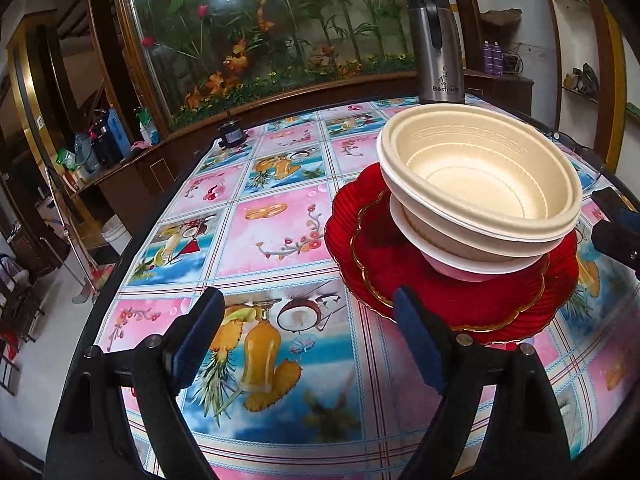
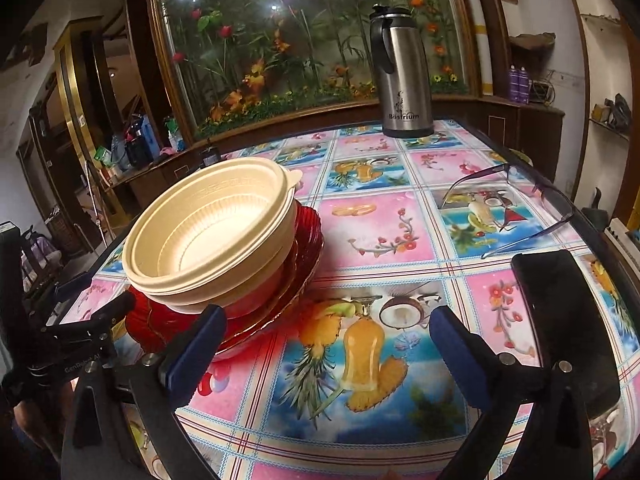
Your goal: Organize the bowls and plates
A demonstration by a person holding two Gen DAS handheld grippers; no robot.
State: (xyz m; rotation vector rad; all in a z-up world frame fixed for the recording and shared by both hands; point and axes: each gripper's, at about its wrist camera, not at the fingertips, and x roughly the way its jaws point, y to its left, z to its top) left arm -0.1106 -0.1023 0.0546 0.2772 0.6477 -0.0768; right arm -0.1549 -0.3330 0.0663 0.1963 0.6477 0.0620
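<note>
A stack of cream bowls [image 1: 480,184] is seen nested on red plates [image 1: 452,300] on a table covered by a fruit-patterned cloth [image 1: 260,232]. The left gripper [image 1: 308,340] is held with its blue-padded fingers [image 1: 198,332] spread wide, nothing between them but the cloth; the plates are found just beyond and to the right of its right finger, whose tip overlaps the plate rim in the view. Whether that finger touches the rim cannot be told. The right gripper [image 2: 326,350] is likewise shown with fingers [image 2: 460,356] spread and empty, the stack sitting just past its left finger. A pair of glasses [image 2: 516,208] is seen beyond its right finger, a dark phone [image 2: 560,320] just outside that finger, and a steel flask [image 2: 400,76] far ahead at the table's back edge.
</note>
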